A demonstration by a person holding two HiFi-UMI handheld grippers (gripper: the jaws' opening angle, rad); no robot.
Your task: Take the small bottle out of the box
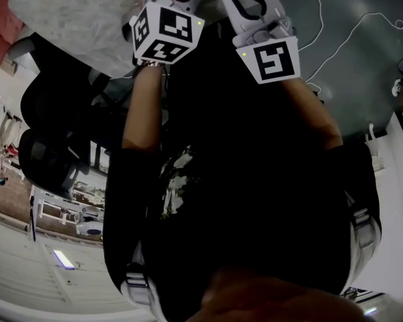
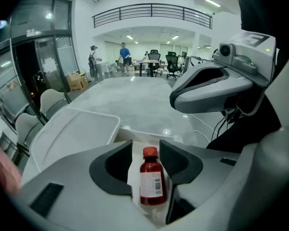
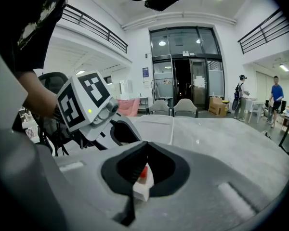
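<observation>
Bottle [image 2: 151,177]: left gripper view, red, red cap, white label, lying along the jaws of the left gripper [image 2: 145,149] with the cap pointing outward. Jaws narrow, closed in on the bottle as far as I can tell: right pad touches its shoulder, and a strip of white box [image 2: 135,177] sits between the left pad and the glass. Bottle mostly bare, box only behind and under it. Pale counter [image 2: 135,100] beyond, well below.

Right gripper view: right gripper [image 3: 143,160] jaws pinched together on a white corner of the box, red cap peeking just above it. Left gripper close on the left.

Head view: both grippers raised in front of the person's torso, side by side, tips nearly meeting; a bit of red between them at the top edge, too cropped to read.

Judgement: extraction about midway. To do it well, hold the box fixed with the right, draw the left away straight along the bottle's axis. Risk: box flap is caught under the left pad, so box drags along or bottle slips.
</observation>
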